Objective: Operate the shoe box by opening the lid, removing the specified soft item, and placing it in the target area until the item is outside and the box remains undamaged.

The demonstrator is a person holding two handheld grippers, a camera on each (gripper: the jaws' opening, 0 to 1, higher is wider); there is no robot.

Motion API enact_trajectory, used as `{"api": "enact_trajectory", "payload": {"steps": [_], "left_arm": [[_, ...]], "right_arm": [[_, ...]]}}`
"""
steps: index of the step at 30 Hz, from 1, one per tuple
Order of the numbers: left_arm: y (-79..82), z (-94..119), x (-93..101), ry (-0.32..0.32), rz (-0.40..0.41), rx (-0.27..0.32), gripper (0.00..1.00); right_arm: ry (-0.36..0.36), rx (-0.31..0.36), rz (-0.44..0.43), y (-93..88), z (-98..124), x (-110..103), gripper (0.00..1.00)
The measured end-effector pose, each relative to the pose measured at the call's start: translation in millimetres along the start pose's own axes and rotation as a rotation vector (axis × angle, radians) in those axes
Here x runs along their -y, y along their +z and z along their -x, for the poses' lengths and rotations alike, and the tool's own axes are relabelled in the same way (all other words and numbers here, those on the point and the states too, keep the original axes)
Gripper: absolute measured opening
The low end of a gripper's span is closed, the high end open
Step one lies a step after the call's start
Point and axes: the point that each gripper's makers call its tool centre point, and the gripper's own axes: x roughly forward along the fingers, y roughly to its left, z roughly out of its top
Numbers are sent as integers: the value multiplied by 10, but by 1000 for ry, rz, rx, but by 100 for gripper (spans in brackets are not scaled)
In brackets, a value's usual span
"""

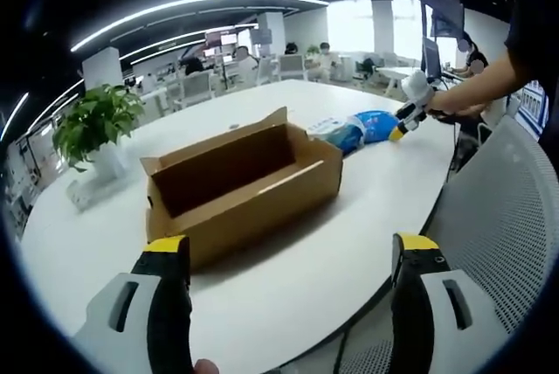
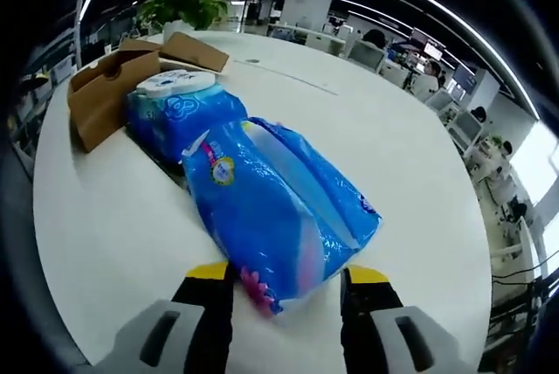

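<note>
A brown cardboard shoe box (image 1: 244, 183) stands open on the white table (image 1: 288, 278), lid flaps up, and I see nothing inside it. Beyond it lies a blue soft pack (image 1: 374, 124). In the left gripper view my left gripper (image 1: 290, 250) hovers open in front of the box, holding nothing. My right gripper (image 1: 403, 126) is at the pack's far end, held by a person's hand. In the right gripper view the blue pack (image 2: 271, 199) rests on the table, its near end pinched between the jaws of my right gripper (image 2: 284, 285). The box (image 2: 96, 94) is behind it.
A second blue and white pack (image 2: 179, 103) lies between the blue pack and the box. A potted plant (image 1: 92, 121) stands at the table's far left. A grey mesh chair (image 1: 515, 217) is next to the table edge on the right. Office desks and people are far behind.
</note>
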Motion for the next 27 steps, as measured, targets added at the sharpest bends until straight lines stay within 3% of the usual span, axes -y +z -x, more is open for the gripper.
{"api": "enact_trajectory", "payload": {"steps": [8, 27], "left_arm": [[-19, -2, -28, 7, 3, -5, 95], [-41, -1, -55, 20, 4, -14, 95]], "right_arm": [[12, -20, 68, 12, -15, 61, 40], [42, -26, 102, 53, -74, 139, 39]]}}
